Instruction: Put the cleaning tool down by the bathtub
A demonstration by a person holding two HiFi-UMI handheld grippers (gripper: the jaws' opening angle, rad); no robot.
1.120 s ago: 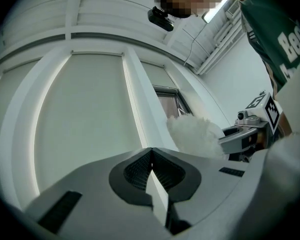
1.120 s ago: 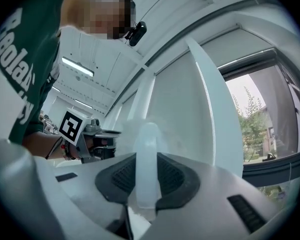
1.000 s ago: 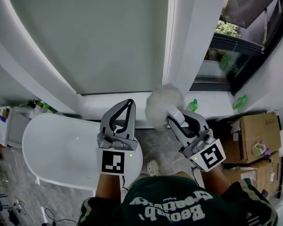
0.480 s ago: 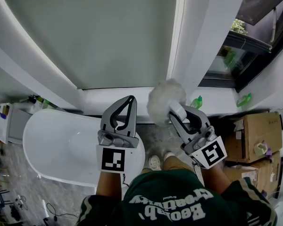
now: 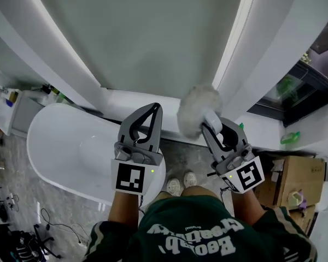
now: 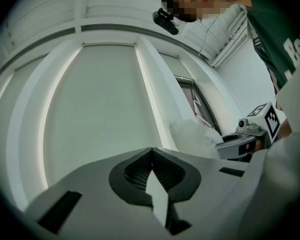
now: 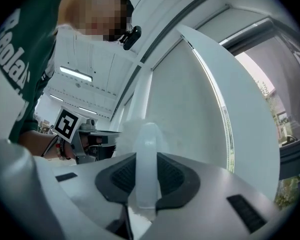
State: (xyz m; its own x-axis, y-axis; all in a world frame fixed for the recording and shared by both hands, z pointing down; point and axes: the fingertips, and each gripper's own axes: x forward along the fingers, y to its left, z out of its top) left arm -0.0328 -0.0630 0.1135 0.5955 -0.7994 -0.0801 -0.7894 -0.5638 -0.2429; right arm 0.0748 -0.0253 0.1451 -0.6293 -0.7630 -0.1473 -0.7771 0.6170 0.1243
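Note:
The cleaning tool is a fluffy white duster [image 5: 198, 111] on a white plastic handle [image 7: 147, 159]. My right gripper [image 5: 210, 126] is shut on that handle, and the fluffy head sticks out past its fingertips, held in the air in front of the window wall. The duster [image 6: 192, 134] also shows at the right of the left gripper view. My left gripper [image 5: 153, 110] is shut on nothing, its tips [image 6: 151, 152] touching, and hovers over the right end of the white oval bathtub [image 5: 60, 146]. The two grippers are side by side, level, a hand's width apart.
A large blind-covered window [image 5: 153, 31] with white curved frames fills the wall ahead. Cardboard boxes [image 5: 287, 184] stand at the right, a green bottle [image 5: 291, 138] on the sill. A small cabinet [image 5: 11, 105] and floor cables [image 5: 44, 239] lie left. The person's shoes [image 5: 181, 182] stand beside the tub.
The view has swung left: the dark window and boxes slid toward the right edge, and the tub sits fuller at the left. Both grippers moved along with it, the duster still held.

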